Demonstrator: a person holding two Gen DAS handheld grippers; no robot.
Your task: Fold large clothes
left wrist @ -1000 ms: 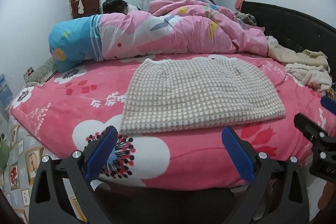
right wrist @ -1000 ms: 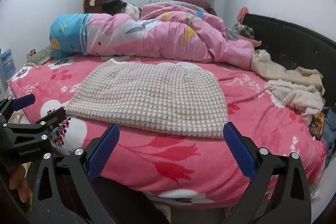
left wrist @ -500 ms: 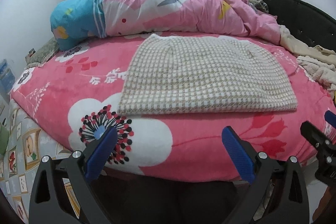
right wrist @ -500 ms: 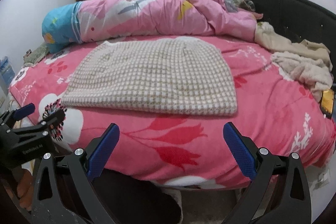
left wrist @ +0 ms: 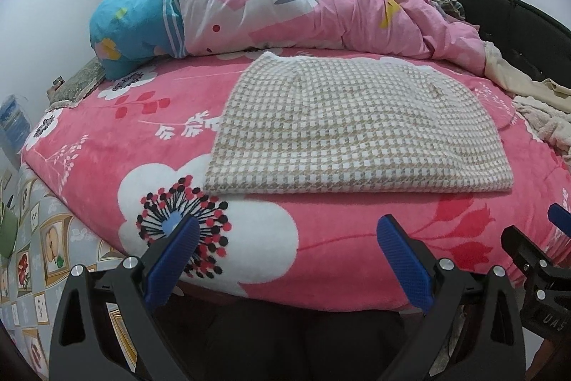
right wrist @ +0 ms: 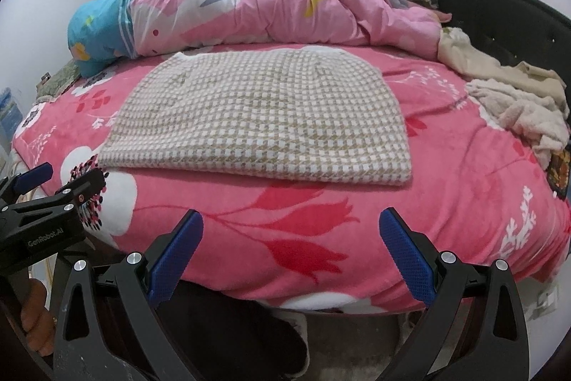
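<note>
A beige and white checked garment lies folded flat in a broad rectangle on the pink flowered bed cover. My left gripper hovers open over the bed's near edge, short of the garment's front left corner, with nothing between its blue pads. My right gripper is also open and empty, below the garment's front edge. In the left wrist view the right gripper shows at the right edge, and in the right wrist view the left gripper shows at the left.
A rolled pink and blue quilt lies across the back of the bed with two people behind it. Cream clothes are heaped at the right by the black headboard. A patterned sheet hangs down at the left.
Both grippers have risen and moved closer to the bed, so the garment looks larger and is seen more from above. Both stay open. The garment has not moved.
</note>
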